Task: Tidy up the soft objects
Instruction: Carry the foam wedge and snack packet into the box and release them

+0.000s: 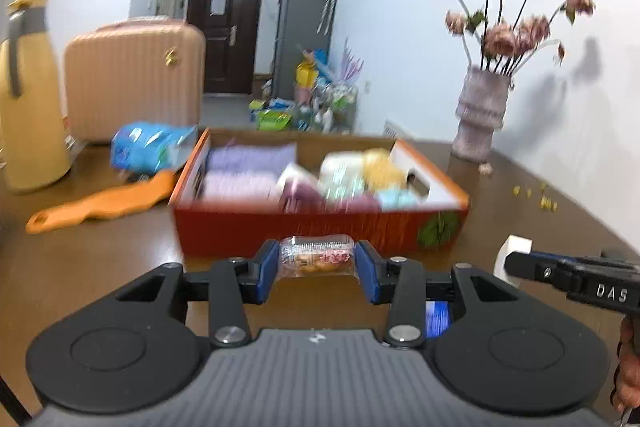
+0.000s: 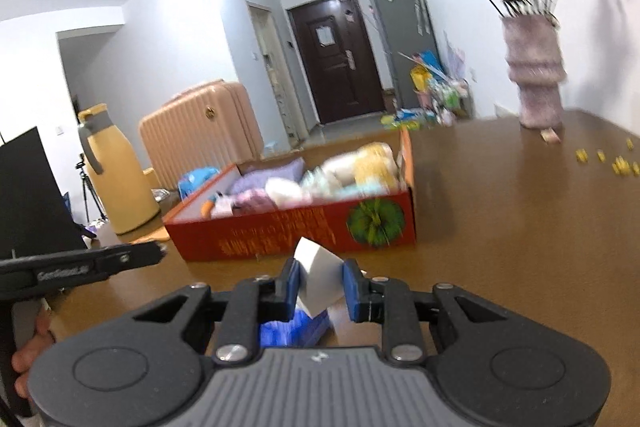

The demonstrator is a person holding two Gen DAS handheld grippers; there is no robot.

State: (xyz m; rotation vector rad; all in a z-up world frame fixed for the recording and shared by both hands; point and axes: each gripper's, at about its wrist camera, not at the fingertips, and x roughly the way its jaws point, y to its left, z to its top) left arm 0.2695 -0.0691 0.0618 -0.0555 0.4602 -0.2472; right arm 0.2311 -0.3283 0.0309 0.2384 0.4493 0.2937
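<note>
Our left gripper (image 1: 316, 265) has its fingers closed on a clear-wrapped snack packet (image 1: 316, 255), held above the worktop (image 1: 120, 259) just before the orange box (image 1: 320, 227) of soft items. Our right gripper (image 2: 320, 285) pinches the white tissue (image 2: 318, 277) of a blue tissue pack (image 2: 294, 331).

Our left gripper (image 1: 316, 269): black linkage arms, blue pads (image 1: 267, 271), silver pivot screws, grey ribbed housing with small white logo, round black discs either side. Our right gripper (image 2: 320, 287): same build; side-on from left camera, white "DAS" lettering on black body. Bare skin of our hands (image 2: 24, 359) at frame edges.
</note>
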